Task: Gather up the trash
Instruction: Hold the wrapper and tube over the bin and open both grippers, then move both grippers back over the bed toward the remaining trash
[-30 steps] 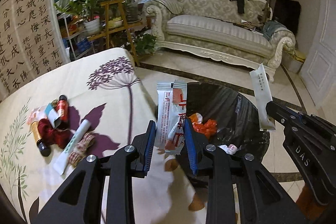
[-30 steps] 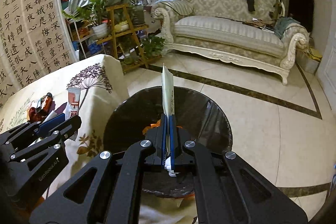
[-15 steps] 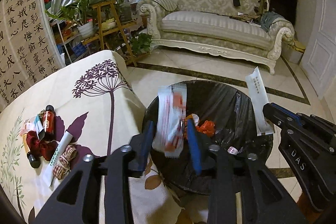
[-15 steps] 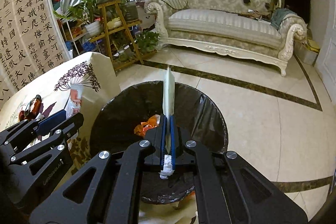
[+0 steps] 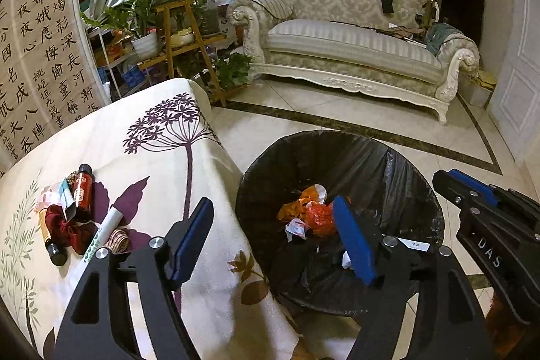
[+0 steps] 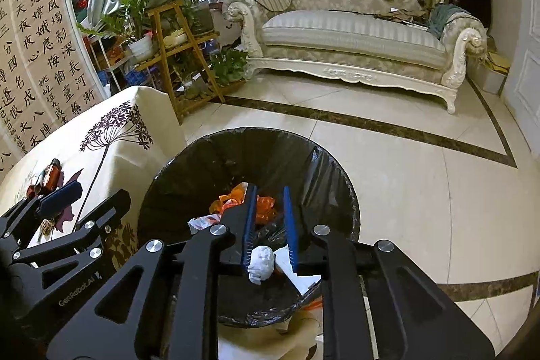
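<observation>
Left wrist view: the bin (image 5: 337, 164), lined with a black bag, fills the lower centre of the frame, on the floor (image 5: 303, 130) against the draped edge of the table (image 5: 141, 154). Inside lie orange wrappers (image 5: 314, 215) and white scraps (image 5: 295, 228), seen between the two blue pads. A white slip (image 5: 413, 244) rests at the bin's right inner edge. The left gripper (image 5: 273, 245) has its jaws spread wide and holds nothing; its left pad sits over the tablecloth, its right pad over the bin's mouth. The right gripper (image 5: 469, 191) enters from the right edge of the frame, beside the bin rim.

On the table at the left of the frame lie a red bottle (image 5: 82, 191), a dark red cloth (image 5: 65, 226), a white tube (image 5: 101, 233) and a coil of twine (image 5: 118, 240), well apart from the bin.

In the right wrist view, the bin (image 6: 216, 157) sits in the lower centre, directly under the right gripper (image 6: 270, 225). Its jaws stand partly open, gripping nothing. A crumpled white wad (image 6: 260, 260) shows low between the pads; whether it touches them cannot be told. Orange wrappers (image 6: 236, 199) lie beyond the tips. The left gripper (image 6: 67, 201) is at the lower left, over the table edge.

A sofa (image 5: 354, 39) and plants (image 5: 145, 9) fill the upper part of the frame.
</observation>
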A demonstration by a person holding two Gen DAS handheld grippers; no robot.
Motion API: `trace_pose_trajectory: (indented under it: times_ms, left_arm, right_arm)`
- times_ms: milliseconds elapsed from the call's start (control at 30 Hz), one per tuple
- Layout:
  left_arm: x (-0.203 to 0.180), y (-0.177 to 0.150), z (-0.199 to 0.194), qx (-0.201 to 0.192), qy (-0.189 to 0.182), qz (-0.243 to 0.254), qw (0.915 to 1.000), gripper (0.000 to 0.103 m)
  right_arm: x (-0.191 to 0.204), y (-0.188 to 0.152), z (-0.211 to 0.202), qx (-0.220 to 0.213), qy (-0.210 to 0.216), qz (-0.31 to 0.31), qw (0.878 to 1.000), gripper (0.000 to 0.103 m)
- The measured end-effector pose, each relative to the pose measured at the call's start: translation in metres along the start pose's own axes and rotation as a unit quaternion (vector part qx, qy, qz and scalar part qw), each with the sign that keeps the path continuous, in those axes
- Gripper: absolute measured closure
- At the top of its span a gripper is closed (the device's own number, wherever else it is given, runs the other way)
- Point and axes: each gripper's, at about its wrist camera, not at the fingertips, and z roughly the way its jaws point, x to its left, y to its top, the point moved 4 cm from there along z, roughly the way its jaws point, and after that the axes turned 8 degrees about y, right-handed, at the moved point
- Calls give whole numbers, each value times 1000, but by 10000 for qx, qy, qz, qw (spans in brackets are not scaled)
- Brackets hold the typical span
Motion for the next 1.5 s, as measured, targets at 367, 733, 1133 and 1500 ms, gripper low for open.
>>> trace_pose_trajectory:
  times_ms: [367,733,1133,1500]
  left_arm:
    - [21,-1,-10,-63,60,-174,9998,27]
    - [66,-3,-26,-177,257,-512,9982,26]
    - [134,-28,-39,-100,830,-898,9924,25]
    - [201,-59,-43,101,1328,-1362,9817,25]
  right_arm:
    - [2,3,-6,-82,-18,-9,10000,74]
    - [24,5,-11,-118,61,-155,9998,64]
    - [85,0,-6,36,557,-542,9970,62]
    - [171,-22,2,371,1205,-1145,9854,62]
